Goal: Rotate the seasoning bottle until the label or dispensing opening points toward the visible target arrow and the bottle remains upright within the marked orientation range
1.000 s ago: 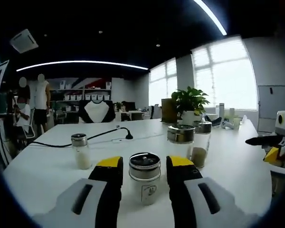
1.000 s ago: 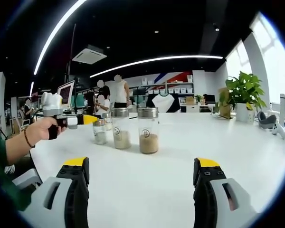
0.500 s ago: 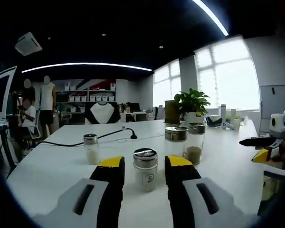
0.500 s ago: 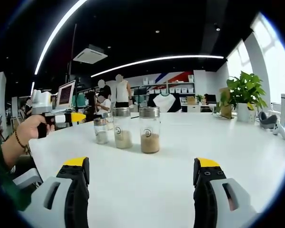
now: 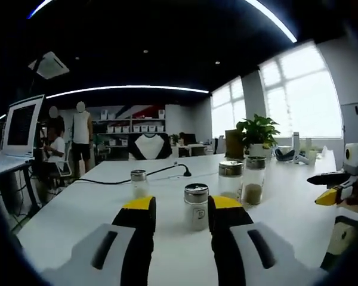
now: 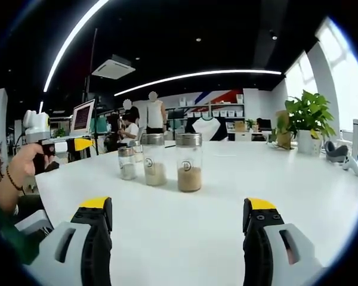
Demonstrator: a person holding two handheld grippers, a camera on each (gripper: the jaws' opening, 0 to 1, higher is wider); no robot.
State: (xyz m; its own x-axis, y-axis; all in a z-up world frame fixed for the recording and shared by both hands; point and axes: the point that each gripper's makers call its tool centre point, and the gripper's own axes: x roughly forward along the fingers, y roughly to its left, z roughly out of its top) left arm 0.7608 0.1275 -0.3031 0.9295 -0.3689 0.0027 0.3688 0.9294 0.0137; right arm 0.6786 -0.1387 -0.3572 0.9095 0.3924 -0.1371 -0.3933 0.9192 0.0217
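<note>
The short glass seasoning bottle with a metal lid point(image 5: 196, 206) stands upright on the white desk point(image 5: 77, 208), free beyond the left gripper point(image 5: 181, 208)'s parted jaws; the right gripper point(image 6: 178, 221) gapes wide, no arrow shows, so completion cannot be judged.

Grey claw point(image 5: 181, 208) with black, yellow-tipped jaws; dark beaded bracelet point(image 6: 9, 179).

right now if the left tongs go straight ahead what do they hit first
Most likely the small bottle standing upright on the table, in line with the open left tongs; depth is hard to judge.
</note>
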